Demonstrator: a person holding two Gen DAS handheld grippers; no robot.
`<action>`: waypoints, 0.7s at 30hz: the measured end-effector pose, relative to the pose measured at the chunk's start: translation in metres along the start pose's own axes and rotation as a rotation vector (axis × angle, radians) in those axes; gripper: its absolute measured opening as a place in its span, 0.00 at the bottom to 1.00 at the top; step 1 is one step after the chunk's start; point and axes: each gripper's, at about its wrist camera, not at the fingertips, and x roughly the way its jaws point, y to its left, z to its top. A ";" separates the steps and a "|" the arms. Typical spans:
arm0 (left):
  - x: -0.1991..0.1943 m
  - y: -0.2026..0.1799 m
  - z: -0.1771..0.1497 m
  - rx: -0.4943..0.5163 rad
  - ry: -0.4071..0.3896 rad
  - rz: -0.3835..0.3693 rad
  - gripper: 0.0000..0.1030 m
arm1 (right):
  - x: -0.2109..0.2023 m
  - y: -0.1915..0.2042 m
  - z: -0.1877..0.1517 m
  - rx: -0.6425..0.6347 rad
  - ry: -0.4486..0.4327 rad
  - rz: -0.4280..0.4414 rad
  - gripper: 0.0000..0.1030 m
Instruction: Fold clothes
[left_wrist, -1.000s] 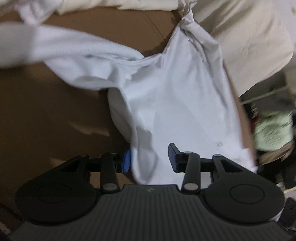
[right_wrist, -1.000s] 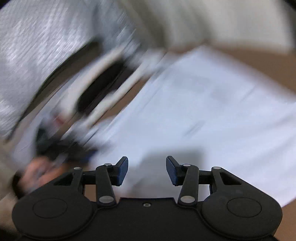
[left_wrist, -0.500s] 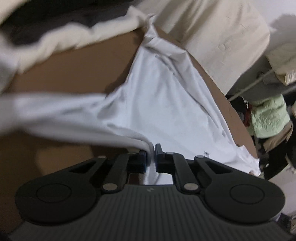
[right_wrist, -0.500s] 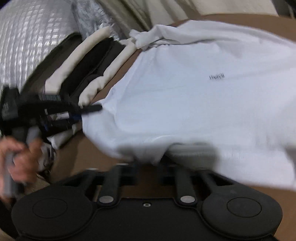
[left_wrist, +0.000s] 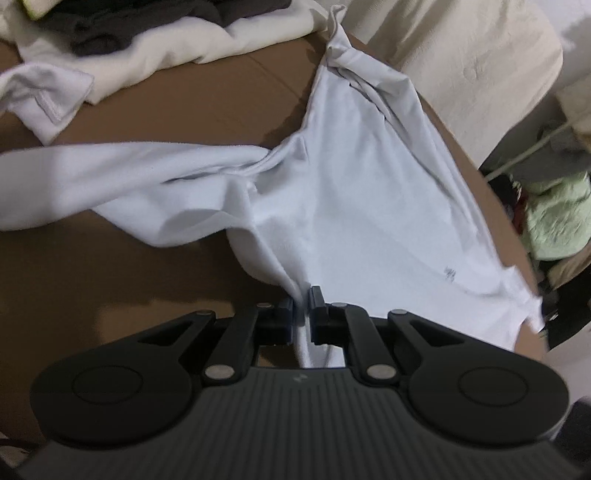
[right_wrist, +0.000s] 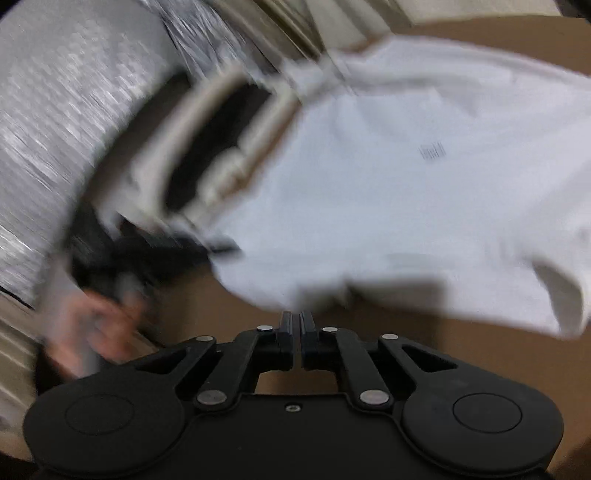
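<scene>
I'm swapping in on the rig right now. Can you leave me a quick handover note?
Left claw: shut on the white shirt's edge.
Right claw: shut; its view is blurred, but the shirt's near edge appears pinched at its tips.
The shirt lies bunched, partly spread on the brown surface, one sleeve trailing left. Other clothes are piled at the far edge.
Done: both grips taken. Left: all the folding.

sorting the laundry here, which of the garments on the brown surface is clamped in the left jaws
The white t-shirt with the small dark print, pinched at its edge. The cream garment and dark garment lie untouched at the far side.
</scene>
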 end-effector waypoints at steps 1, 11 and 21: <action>0.000 0.000 0.001 -0.006 -0.001 -0.012 0.07 | 0.008 0.000 -0.004 0.010 0.024 -0.036 0.22; 0.006 0.004 -0.003 -0.005 0.013 0.035 0.05 | 0.040 -0.007 -0.006 0.058 -0.149 -0.115 0.19; -0.034 -0.006 -0.031 0.137 -0.037 0.084 0.05 | -0.023 0.036 -0.019 -0.226 -0.012 -0.120 0.13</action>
